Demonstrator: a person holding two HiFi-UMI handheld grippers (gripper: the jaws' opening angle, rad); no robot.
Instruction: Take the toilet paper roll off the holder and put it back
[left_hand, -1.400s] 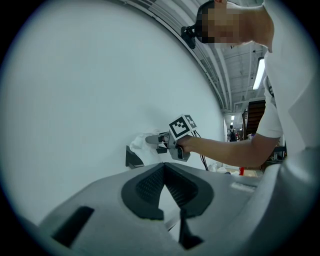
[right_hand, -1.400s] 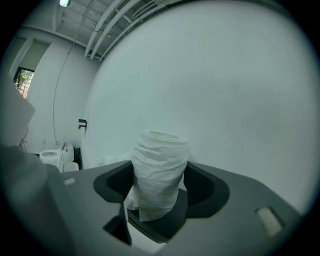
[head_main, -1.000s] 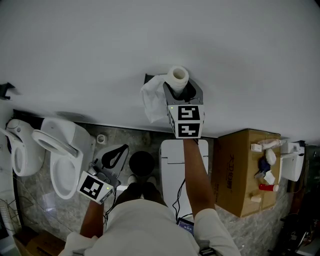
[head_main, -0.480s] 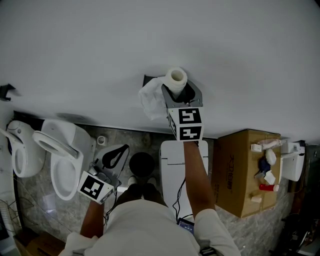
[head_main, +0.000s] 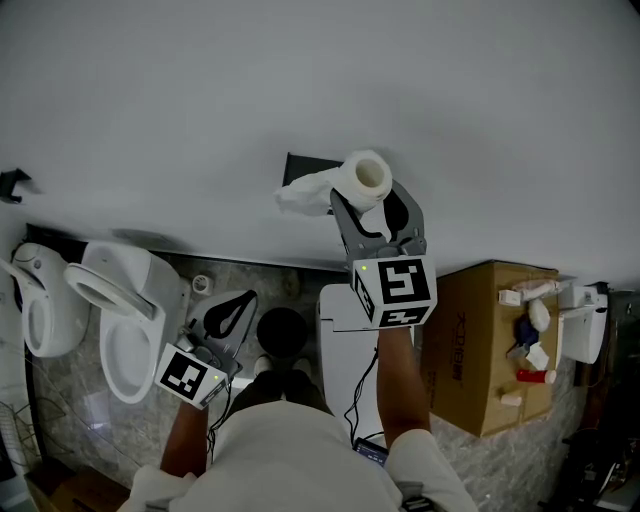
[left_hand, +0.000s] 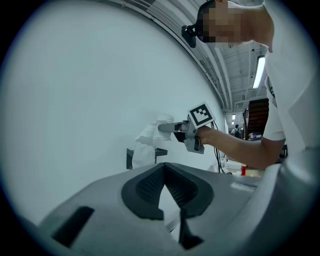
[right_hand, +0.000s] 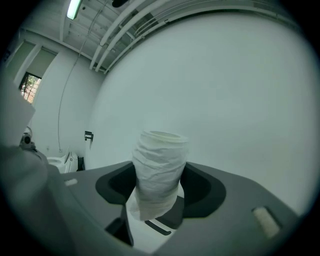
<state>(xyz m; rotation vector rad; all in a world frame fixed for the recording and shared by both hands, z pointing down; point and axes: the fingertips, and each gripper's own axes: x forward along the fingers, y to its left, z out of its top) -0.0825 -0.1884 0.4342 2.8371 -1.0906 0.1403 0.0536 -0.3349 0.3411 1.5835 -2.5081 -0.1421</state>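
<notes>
While pinched in the right tongs (head_main: 370, 196), the white toilet roll (head_main: 366, 177) is seen crumpled, tail trailing frame-left; left tongs (left_hand: 165, 173) pressed together.

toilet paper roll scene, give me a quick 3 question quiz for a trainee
1. True or false: the toilet paper roll sits on the holder.
2. Which side's gripper grips the roll? A left, B right, C neither.
3. What hangs from the roll over the holder?
Key: 1 false, it is held clear of the holder; 2 B, the right gripper; 3 a loose tail of paper.
</notes>
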